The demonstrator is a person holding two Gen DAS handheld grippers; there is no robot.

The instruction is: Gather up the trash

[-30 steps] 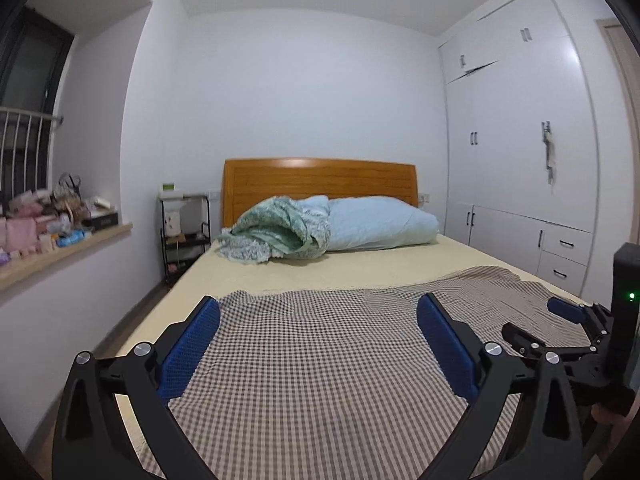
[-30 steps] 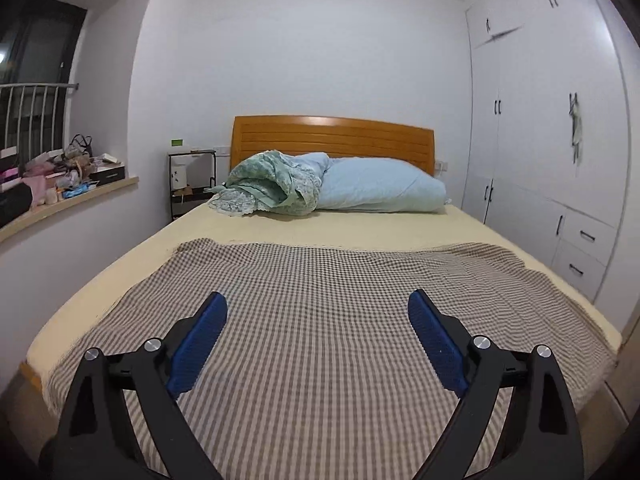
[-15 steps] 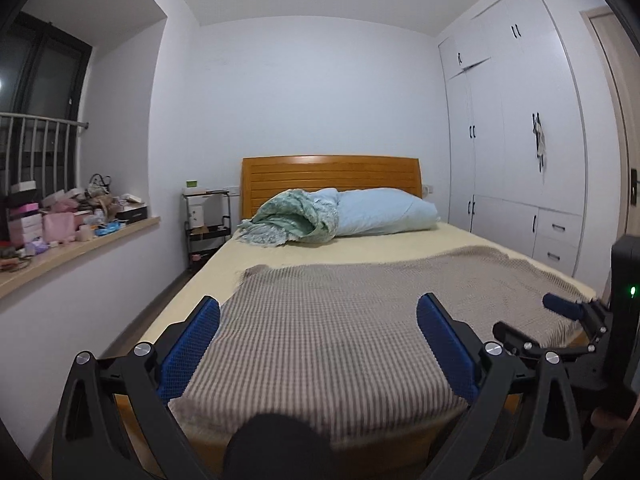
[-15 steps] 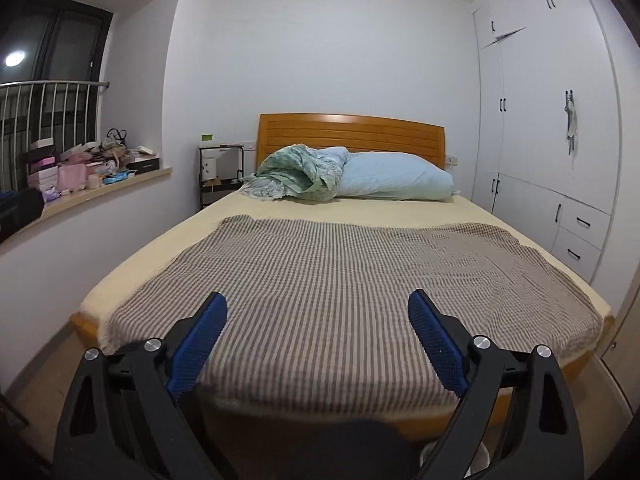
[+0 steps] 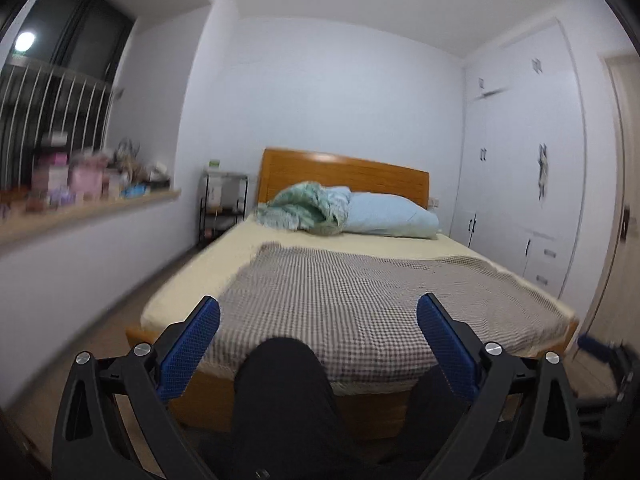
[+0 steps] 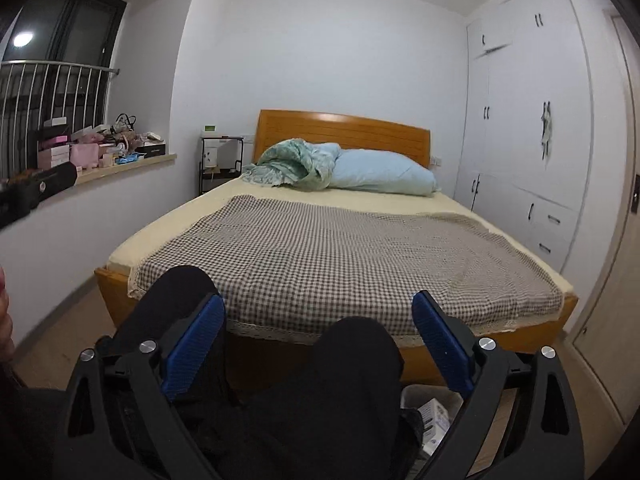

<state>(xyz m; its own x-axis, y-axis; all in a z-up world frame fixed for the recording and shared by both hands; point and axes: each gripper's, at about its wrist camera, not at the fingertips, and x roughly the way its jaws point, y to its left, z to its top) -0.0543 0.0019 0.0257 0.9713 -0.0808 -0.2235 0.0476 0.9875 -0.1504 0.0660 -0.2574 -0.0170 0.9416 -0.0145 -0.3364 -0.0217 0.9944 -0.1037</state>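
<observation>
Both grippers held off the foot of the bed [image 6: 320,248], fingers spread wide, nothing in either: left gripper [image 5: 318,344], right gripper [image 6: 318,332]. Bin [image 6: 424,396] on the floor below the bed's foot, by the person's knee [image 6: 356,356]; holds a white carton [image 6: 436,420], probably trash, mostly hidden.

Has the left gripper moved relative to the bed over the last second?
Yes. The left gripper, jaws open, has backed away from the bed: earlier only the checked blanket filled its view, now the wooden foot of the frame and floor show.
</observation>
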